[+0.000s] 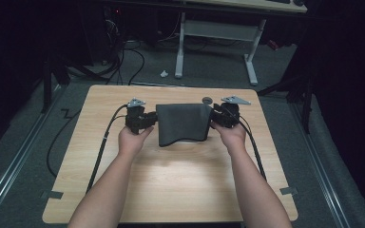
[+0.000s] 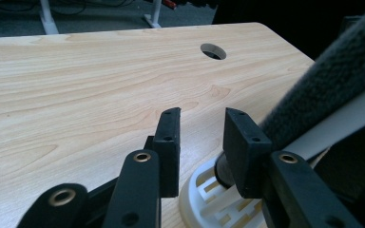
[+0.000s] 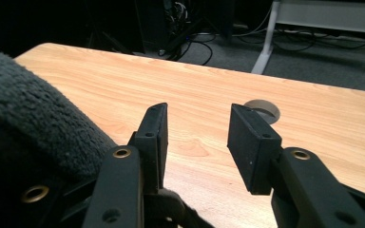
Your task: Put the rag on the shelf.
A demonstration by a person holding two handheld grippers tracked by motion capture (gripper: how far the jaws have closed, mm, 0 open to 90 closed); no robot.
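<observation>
A dark grey cloth (image 1: 183, 123) hangs over a white object at the middle of the wooden table (image 1: 171, 180). My left gripper (image 1: 153, 119) is at the cloth's left edge and my right gripper (image 1: 214, 118) at its right edge. In the left gripper view the jaws (image 2: 202, 114) stand apart with bare table between them; the cloth (image 2: 332, 80) runs just beside the right jaw, above a white slotted base (image 2: 204, 194). In the right gripper view the jaws (image 3: 197, 111) are open and hold nothing, with the fuzzy cloth (image 3: 28, 123) bulging to the left of them.
A round cable hole (image 1: 207, 99) sits in the table just behind the cloth. Black cables trail from both grippers toward the near edge. Beyond the table stand a white desk frame (image 1: 180, 47) and floor cables (image 1: 123, 57).
</observation>
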